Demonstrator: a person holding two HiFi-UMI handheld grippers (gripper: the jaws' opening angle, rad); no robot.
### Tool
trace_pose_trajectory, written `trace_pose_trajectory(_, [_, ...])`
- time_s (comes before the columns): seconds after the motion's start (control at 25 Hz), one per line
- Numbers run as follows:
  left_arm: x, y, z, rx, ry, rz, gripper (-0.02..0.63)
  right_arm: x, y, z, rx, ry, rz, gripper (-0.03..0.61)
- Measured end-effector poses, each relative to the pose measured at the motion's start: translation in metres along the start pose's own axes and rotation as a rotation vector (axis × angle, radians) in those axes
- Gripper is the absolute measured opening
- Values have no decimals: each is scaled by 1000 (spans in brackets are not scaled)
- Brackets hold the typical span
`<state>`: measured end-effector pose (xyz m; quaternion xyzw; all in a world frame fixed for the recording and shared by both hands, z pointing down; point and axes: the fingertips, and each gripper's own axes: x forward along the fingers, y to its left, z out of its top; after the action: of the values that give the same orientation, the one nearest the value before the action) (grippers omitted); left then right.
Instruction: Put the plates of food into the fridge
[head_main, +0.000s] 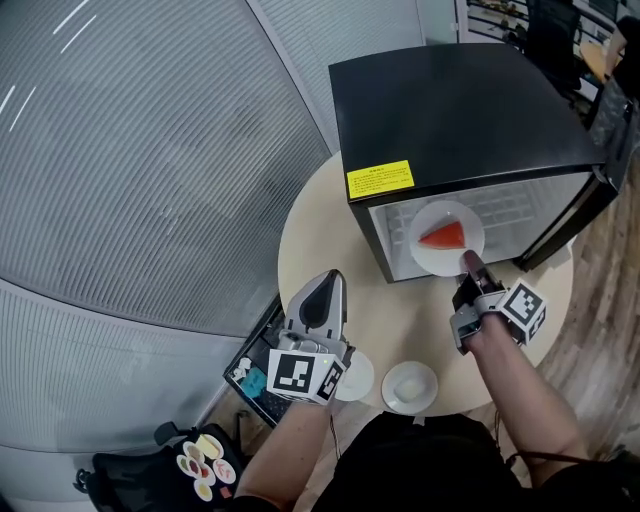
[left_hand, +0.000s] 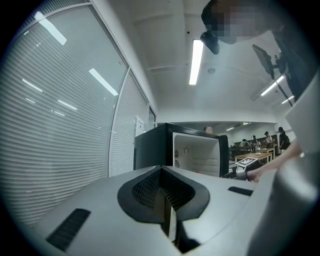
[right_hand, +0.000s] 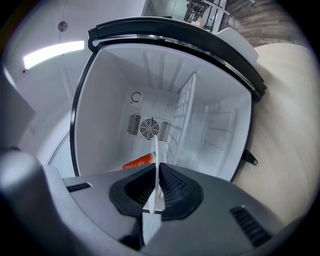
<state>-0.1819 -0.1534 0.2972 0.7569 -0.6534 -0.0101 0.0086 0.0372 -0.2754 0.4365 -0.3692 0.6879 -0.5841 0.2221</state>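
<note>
1. The black fridge (head_main: 450, 110) stands on the round table (head_main: 310, 240). Its door (head_main: 575, 220) is swung open on the right, and the white inside shows
2. The right gripper (head_main: 468, 265) is clamped on the near rim of a white plate (head_main: 432, 260). In the right gripper view that plate (right_hand: 156, 165) runs edge-on between the jaws, pinched tight
3. A red wedge-shaped slice (head_main: 442, 237) lies on the plate. Plate and slice are at the mouth of the fridge, right in front of the opening, and I can't tell whether the plate rests on anything inside
4. Past the plate, the right gripper view shows the round vent (right_hand: 148, 128) on the back wall and a wire shelf (right_hand: 182, 120) beside it
5. The left gripper (head_main: 328, 278) is held over the table's near left edge, pointing towards the fridge (left_hand: 150, 147). Its jaws are closed together with nothing between them
6. A second plate (head_main: 410, 385), with something pale and round on it, sits at the table's near edge. A third plate (head_main: 358, 380) just beside it is partly hidden by the left gripper
7. Below the table's edge there is a black crate (head_main: 250, 375). Lower still, a tray (head_main: 203, 460) holds small bits of food
</note>
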Motion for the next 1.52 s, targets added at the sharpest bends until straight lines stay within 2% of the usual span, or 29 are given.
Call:
trace_pose_trajectory(0.4, [11, 17, -10, -21, 4, -39, 6, 33, -3, -6, 38, -41, -40, 17])
trace_pose_trajectory(0.84, [11, 27, -19, -49, -1, -44, 6, 46, -15, -12, 85, -60, -105, 19])
trace_pose_trajectory(1.2, [13, 27, -23, -53, -10, -46, 6, 50, -20, -10, 118, -83, -109, 18])
trace_pose_trajectory(1.52, [23, 44, -23, -78, -4, -45, 6, 75, -17, -16, 137, -84, -132, 18])
